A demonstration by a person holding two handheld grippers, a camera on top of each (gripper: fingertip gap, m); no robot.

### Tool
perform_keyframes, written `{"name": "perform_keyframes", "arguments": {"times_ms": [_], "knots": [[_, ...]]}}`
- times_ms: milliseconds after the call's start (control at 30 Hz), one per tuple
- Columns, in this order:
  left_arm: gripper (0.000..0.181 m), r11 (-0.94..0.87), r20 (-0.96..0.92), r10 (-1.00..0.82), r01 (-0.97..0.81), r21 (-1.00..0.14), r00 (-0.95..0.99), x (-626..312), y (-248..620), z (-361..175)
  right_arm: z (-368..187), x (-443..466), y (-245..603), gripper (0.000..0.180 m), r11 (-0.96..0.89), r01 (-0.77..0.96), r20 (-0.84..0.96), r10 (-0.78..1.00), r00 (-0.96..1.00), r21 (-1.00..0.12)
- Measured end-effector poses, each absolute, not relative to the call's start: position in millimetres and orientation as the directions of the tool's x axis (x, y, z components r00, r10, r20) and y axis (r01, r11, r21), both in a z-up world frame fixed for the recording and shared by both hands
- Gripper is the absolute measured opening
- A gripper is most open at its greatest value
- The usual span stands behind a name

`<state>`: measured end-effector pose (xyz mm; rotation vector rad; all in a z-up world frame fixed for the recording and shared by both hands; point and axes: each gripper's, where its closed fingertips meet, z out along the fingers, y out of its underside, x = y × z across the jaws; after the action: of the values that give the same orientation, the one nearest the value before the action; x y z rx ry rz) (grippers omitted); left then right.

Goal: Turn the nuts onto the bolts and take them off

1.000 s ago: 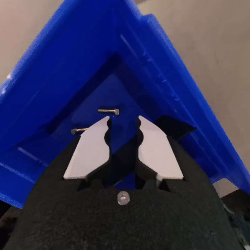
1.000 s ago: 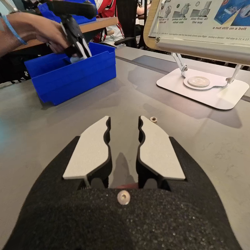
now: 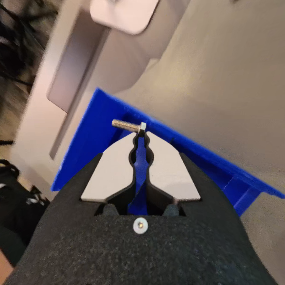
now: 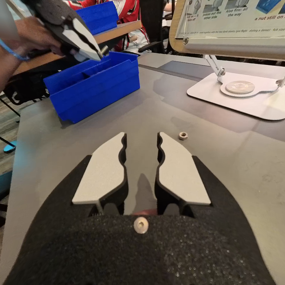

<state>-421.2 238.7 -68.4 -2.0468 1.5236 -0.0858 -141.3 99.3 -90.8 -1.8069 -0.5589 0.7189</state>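
1. The left gripper (image 3: 141,133) is clamped on a bolt (image 3: 129,126), pinching its hex head at the very fingertips; the jaws are almost together.
2. In the left wrist view the bolt's threaded shank sticks out sideways toward 9 o'clock from the tips, roughly level.
3. Behind the bolt, from 8 to 4 o'clock, lies the blue bin (image 3: 95,138); the bolt hangs above it, clear of its rim.
4. In the right wrist view the left gripper (image 4: 101,56) shows at 11 o'clock, held by a hand (image 4: 29,41) with a blue band at the wrist, its tips just over the bin's (image 4: 95,94) far rim with the bolt (image 4: 104,50) in them.
5. The right gripper (image 4: 141,135) has its jaws well apart with nothing between them; it hovers low over the grey table (image 4: 231,162).
6. A nut (image 4: 182,135) lies flat on the table at 1 o'clock of the right fingertips, just beside the right-hand finger and apart from it.
7. A white stand (image 4: 240,98) sits at 2 o'clock on the table, carrying a tilted board (image 4: 231,30) with a printed sheet.
8. The bin has a divider inside; its contents are hidden from this angle.
9. Farther back, at 12 o'clock, a second blue bin (image 4: 98,17) rests on another desk, with a seated person (image 4: 134,23) behind it.
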Motion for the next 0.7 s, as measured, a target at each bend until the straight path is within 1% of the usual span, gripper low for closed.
{"name": "perform_keyframes", "arguments": {"times_ms": [67, 167, 233, 300, 400, 500, 633, 700], "knots": [[0.007, -0.045, -0.355, -0.888, -0.824, -0.565, 0.292, -395.5, 210.9, -41.4, -88.7, -140.6, 99.0, 0.037, -0.334, 0.010, -0.232, 0.675, 0.701, -0.943], [0.007, 0.172, -0.403, -0.898, -0.698, -0.695, 0.179, -342.8, 149.8, -14.3, -86.4, -136.7, 100.0, 0.037, -0.342, -0.024, -0.262, 0.671, 0.694, -0.940], [0.007, 0.287, -0.445, -0.890, -0.632, -0.720, 0.103, -310.1, 111.2, -14.1, -83.4, -137.1, 97.4, 0.037, -0.352, -0.056, -0.299, 0.688, 0.661, -0.934], [0.007, 0.420, -0.521, -0.853, -0.547, -0.724, 0.035, -277.0, 77.8, -19.2, -75.3, -144.7, 88.9, 0.037, -0.365, -0.101, -0.354, 0.736, 0.576, -0.925], [0.007, 0.475, -0.530, -0.848, -0.476, -0.740, -0.024, -235.0, 45.3, -36.4, -57.4, -157.6, 70.9, 0.037, -0.376, -0.169, -0.412, 0.811, 0.416, -0.911], [0.007, 0.464, -0.486, -0.872, -0.420, -0.780, -0.061, -204.3, 26.8, -55.5, -44.1, -169.8, 51.0, 0.036, -0.401, -0.198, -0.442, 0.860, 0.254, -0.894], [0.007, 0.480, -0.520, -0.854, -0.386, -0.787, -0.002, -182.8, 31.8, -72.9, -47.0, -179.6, 42.9, 0.035, -0.497, -0.195, -0.526, 0.838, 0.146, -0.845], [0.007, 0.487, -0.532, -0.847, -0.394, -0.780, 0.006, -180.2, 33.5, -81.5, -49.9, -180.2, 46.8, 0.035, -0.532, -0.211, -0.565, 0.813, 0.142, -0.820]]}}
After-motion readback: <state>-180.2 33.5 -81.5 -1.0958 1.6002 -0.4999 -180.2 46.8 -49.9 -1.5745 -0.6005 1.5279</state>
